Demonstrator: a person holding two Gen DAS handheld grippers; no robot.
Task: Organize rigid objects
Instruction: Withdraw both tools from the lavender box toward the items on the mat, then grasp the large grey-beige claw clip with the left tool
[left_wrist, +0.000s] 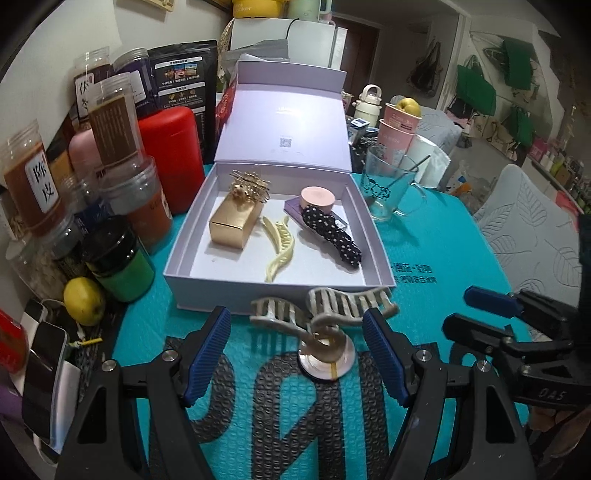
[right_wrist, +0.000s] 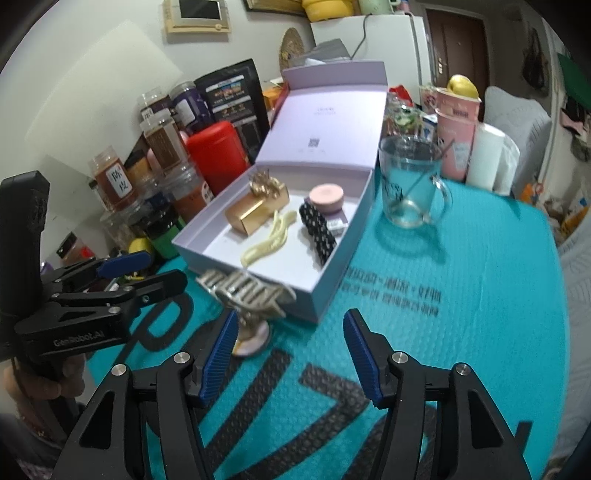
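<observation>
Nearest my left gripper (left_wrist: 297, 350): the grey claw clip (left_wrist: 325, 310), sitting on the teal mat (left_wrist: 443, 258) just outside the near wall of the lilac box (left_wrist: 280, 291), its curled handle over a small round disc (left_wrist: 327, 363). Looks like rigid plastic — light, stiff, toothed, and I'd guess slippery on the curves. Best hold is across the handle hinge, not the teeth; those could snap or rotate out. Left jaws are well apart and straddle the clip, pads clear of it, nothing held. Further right, inside the box: gold carton (left_wrist: 232, 225), cream clip (left_wrist: 279, 247), polka-dot clip (left_wrist: 332, 234), pink jar (left_wrist: 317, 199). My right gripper (right_wrist: 291, 354) is about half open and empty — the clip lies just beyond its left pad, not between the pads.
</observation>
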